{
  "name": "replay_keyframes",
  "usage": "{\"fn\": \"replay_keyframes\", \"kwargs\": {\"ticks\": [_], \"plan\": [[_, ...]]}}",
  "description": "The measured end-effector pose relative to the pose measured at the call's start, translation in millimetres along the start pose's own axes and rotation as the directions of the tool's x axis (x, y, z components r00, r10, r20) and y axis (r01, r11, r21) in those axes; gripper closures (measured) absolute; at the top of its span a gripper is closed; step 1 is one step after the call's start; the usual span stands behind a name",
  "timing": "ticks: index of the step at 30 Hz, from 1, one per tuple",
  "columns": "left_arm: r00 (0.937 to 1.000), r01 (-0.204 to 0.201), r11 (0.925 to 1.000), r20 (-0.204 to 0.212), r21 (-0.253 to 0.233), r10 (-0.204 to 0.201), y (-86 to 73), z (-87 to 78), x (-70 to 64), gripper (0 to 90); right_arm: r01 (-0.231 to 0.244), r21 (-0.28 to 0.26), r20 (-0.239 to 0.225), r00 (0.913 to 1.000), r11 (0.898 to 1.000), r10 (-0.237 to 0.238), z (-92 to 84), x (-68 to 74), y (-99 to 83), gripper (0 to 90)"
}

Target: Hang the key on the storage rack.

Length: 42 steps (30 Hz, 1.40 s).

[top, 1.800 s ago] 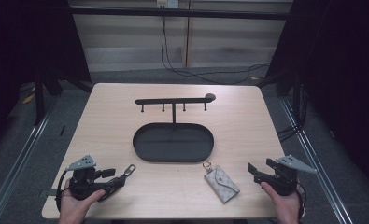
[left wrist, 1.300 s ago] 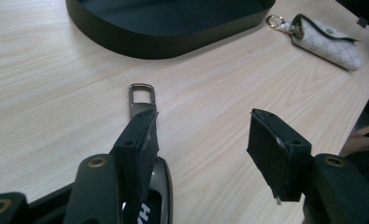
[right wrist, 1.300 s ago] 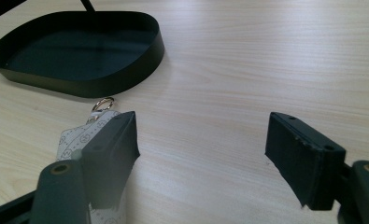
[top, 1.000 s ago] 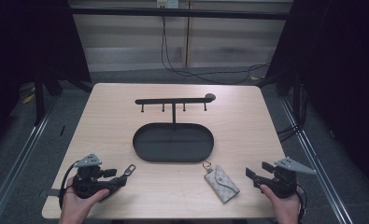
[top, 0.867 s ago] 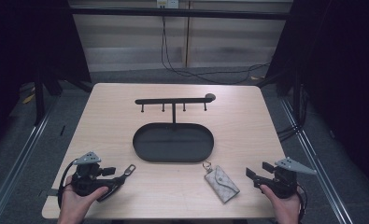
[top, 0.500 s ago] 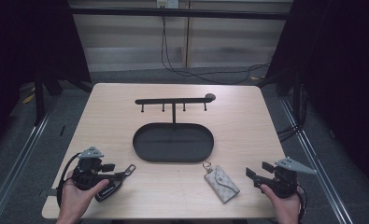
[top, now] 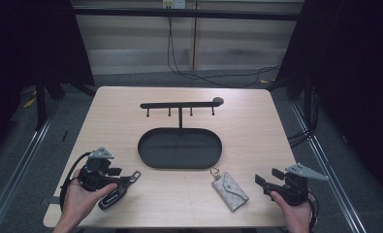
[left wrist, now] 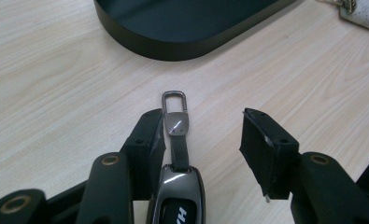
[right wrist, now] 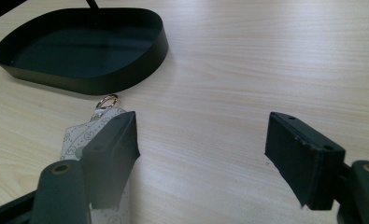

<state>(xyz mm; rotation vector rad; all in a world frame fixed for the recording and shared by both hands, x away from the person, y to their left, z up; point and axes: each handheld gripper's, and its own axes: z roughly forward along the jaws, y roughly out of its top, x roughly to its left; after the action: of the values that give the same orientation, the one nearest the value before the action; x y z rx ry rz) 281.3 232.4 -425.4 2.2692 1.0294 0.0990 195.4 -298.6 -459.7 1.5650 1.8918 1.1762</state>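
A dark metal key fob (left wrist: 177,186) with a strap and ring lies on the table between the jaws of my left gripper (left wrist: 203,121). It rests against the left pad, and the right pad stands clear of it. The jaws have just been closing. From above, the fob (top: 112,195) and left gripper (top: 119,183) sit near the front left corner. My right gripper (top: 267,175) is open near the front right with nothing between its fingers (right wrist: 203,121). A patterned key pouch (top: 231,189) lies just to its left, partly behind one jaw (right wrist: 74,135).
A black oval tray (top: 179,148) sits mid-table, and its rim (left wrist: 173,46) lies just ahead of the left gripper. Behind it stands a black rack with several hooks (top: 179,104). The table's front edge runs close under both hands.
The left gripper has shifted slightly over the key fob and its jaws have narrowed around it. The right gripper and the pouch have stayed put.
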Motion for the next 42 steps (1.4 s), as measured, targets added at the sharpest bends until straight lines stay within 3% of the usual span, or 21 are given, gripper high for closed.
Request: {"fn": "replay_keyframes", "kwargs": {"ticks": [9, 17, 18, 20, 25, 30, 32, 36, 39, 42], "plan": [[0.9988, 0.003, 0.9976, 0.048, 0.068, -0.006, 4.8, 8.9, 8.4, 53.6, -0.001, 0.014, -0.007, 1.0, 1.0, 0.001, 2.0, -0.4, -0.3, 25.5], [0.9986, -0.043, 0.9814, 0.04, 0.187, 0.036, 15.6, 19.2, 4.8, 58.6, 0.006, 0.017, -0.008, 0.9999, 1.0, -0.006, 2.1, 0.4, -0.4, 25.5], [0.9987, -0.048, 0.9784, 0.024, 0.201, 0.045, 17.0, 20.3, 4.6, 59.4, 0.006, 0.017, -0.009, 0.9999, 1.0, -0.005, 2.2, 0.3, -0.4, 25.5], [0.9982, -0.059, 0.9763, 0.008, 0.208, 0.059, 19.2, 22.2, 5.3, 62.7, 0.008, 0.02, -0.009, 0.9999, 1.0, -0.008, 2.5, 0.3, -0.3, 25.5], [0.999, -0.044, 0.9717, 0.014, 0.232, 0.042, 22.6, 27.6, 9.4, 63.0, 0.01, 0.022, -0.013, 0.9999, 1.0, -0.01, 2.8, 0.7, 0.0, 25.5], [0.9996, -0.028, 0.9606, 0.003, 0.276, 0.028, 29.0, 38.4, 14.2, 63.0, 0.016, 0.026, -0.014, 0.9998, 1.0, -0.015, 3.7, 1.2, 0.1, 25.5], [0.9994, -0.034, 0.9485, 0.009, 0.315, 0.033, 33.1, 42.4, 14.1, 64.2, 0.014, 0.028, -0.01, 0.9999, 1.0, -0.013, 3.5, 0.6, 0.0, 25.5], [0.9995, -0.031, 0.9433, 0.002, 0.331, 0.032, 36.5, 47.1, 13.7, 67.9, 0.015, 0.032, -0.012, 0.9998, 0.999, -0.014, 4.2, 0.7, -0.1, 25.4], [0.9992, -0.041, 0.9271, 0.014, 0.372, 0.038, 36.5, 53.3, 16.0, 67.9, 0.018, 0.033, -0.015, 0.9997, 0.999, -0.017, 4.2, 1.2, -0.1, 25.4], [0.9992, -0.04, 0.9217, 0.013, 0.386, 0.038, 36.4, 57.2, 17.0, 66.9, 0.017, 0.034, -0.014, 0.9998, 0.999, -0.016, 4.4, 1.0, -0.2, 25.3]]}}
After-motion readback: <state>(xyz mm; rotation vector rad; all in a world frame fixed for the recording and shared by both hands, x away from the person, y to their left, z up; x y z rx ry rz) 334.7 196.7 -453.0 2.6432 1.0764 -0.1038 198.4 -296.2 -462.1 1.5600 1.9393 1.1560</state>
